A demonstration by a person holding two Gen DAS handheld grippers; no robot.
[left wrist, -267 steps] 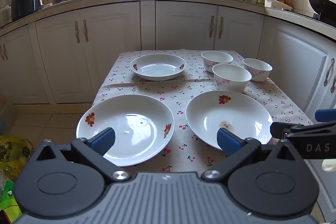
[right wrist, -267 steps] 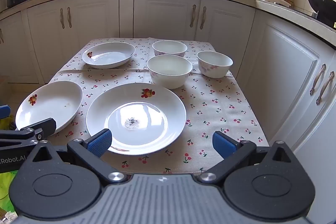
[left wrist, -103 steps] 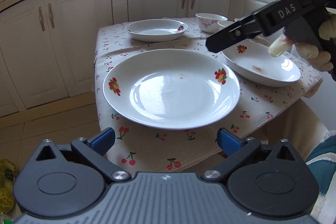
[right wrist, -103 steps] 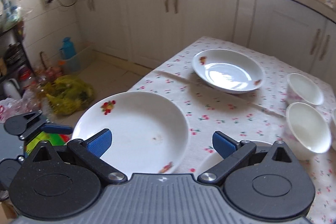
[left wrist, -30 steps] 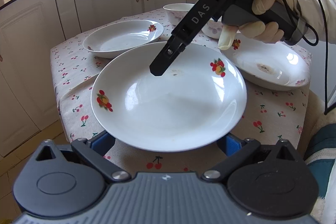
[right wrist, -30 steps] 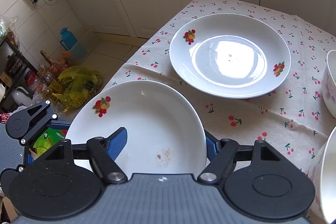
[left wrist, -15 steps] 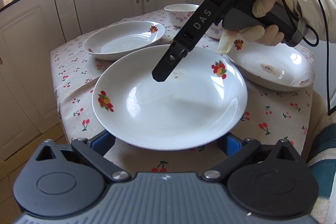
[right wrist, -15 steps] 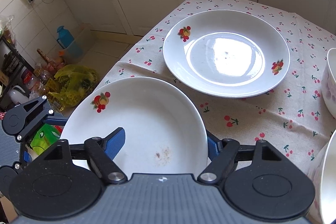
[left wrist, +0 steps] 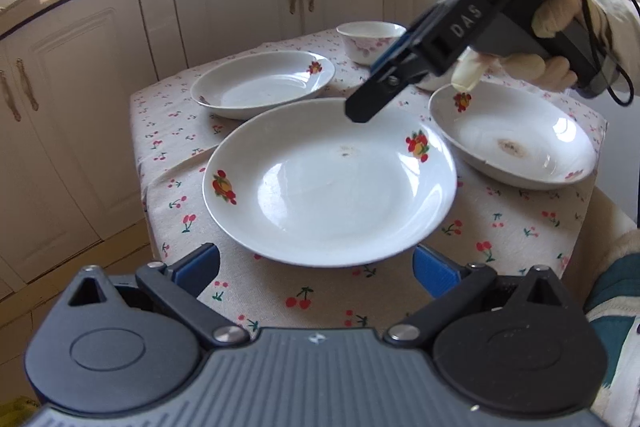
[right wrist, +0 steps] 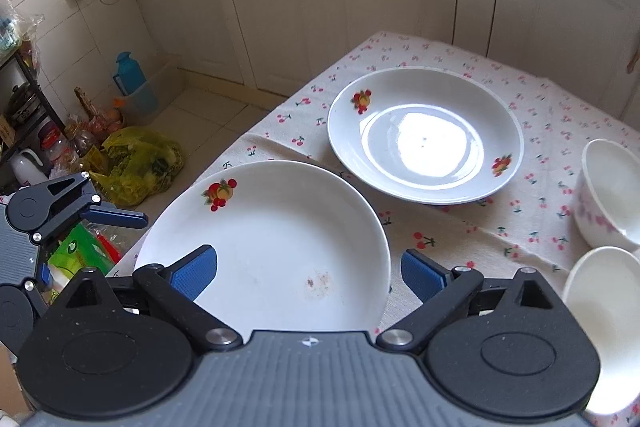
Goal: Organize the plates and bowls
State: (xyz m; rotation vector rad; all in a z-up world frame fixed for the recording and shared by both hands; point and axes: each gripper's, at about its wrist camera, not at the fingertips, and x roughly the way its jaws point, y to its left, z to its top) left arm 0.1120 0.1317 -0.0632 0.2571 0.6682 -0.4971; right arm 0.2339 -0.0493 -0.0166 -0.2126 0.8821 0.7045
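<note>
On the cherry-print tablecloth (left wrist: pixel 516 227) lies a large, shallow white ceramic plate (left wrist: pixel 332 183) near the front left corner, its rim painted with two clusters of red and yellow fruit and its glossy well marked by a small brownish smear. Behind it lies a smaller white plate with the same fruit motif (left wrist: pixel 262 83), clean and shiny, and to its right another white fruit-patterned plate (left wrist: pixel 516 143) carrying a dried brown stain in its centre. Farther back stands a white bowl with a pink floral band (left wrist: pixel 370 41); the right wrist view shows two such bowls at the table's right side. The left gripper (left wrist: pixel 316 269) hangs at the near edge of the large plate, blue pads spread wider than the rim and pressing on nothing. The right gripper (right wrist: pixel 310 273), held in a gloved hand (left wrist: pixel 552 39), sits above the same plate; its jaws have just been opening and now stand wide, with the plate's edge between the pads and free of them.
</note>
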